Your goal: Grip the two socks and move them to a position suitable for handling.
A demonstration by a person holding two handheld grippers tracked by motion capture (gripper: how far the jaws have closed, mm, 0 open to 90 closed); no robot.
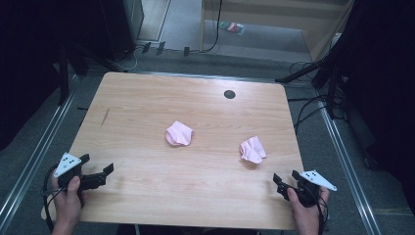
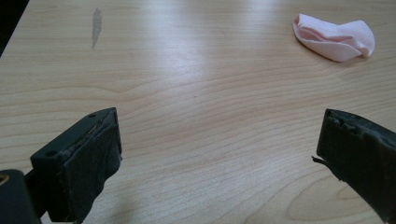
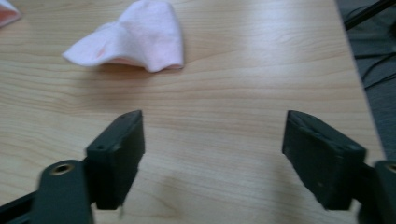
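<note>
Pink cloth, 2 crumpled pieces, lies on the pale wood table (image 1: 147, 98). The middle cloth (image 1: 179, 133) sits near the table's centre; the right cloth (image 1: 252, 150) lies at about 4 o'clock from it, well apart.

Left gripper (image 1: 96, 170) hovers at the near left edge, jaws spread wide, nothing between them. In its own view the middle cloth (image 2: 335, 38) sits at 1 o'clock, far ahead. Right gripper (image 1: 286, 177) waits at the near right edge, jaws likewise released and empty. In its view the right cloth (image 3: 133, 38) lies at 11 o'clock, near but not touching.

Judgement: the step is the reach to the cloths, not yet begun. To do it well:
- Right gripper should swing toward 11 o'clock first, so the cloth centres between the jaws.
- Come in low; aim for a raised fold, not a flat hem.
- Close only once fabric sits between both pads.
- Left gripper has the longer travel; keep the jaws wide until arrival.

Risk: soft cloth may slide on the smooth wood if pushed.
</note>
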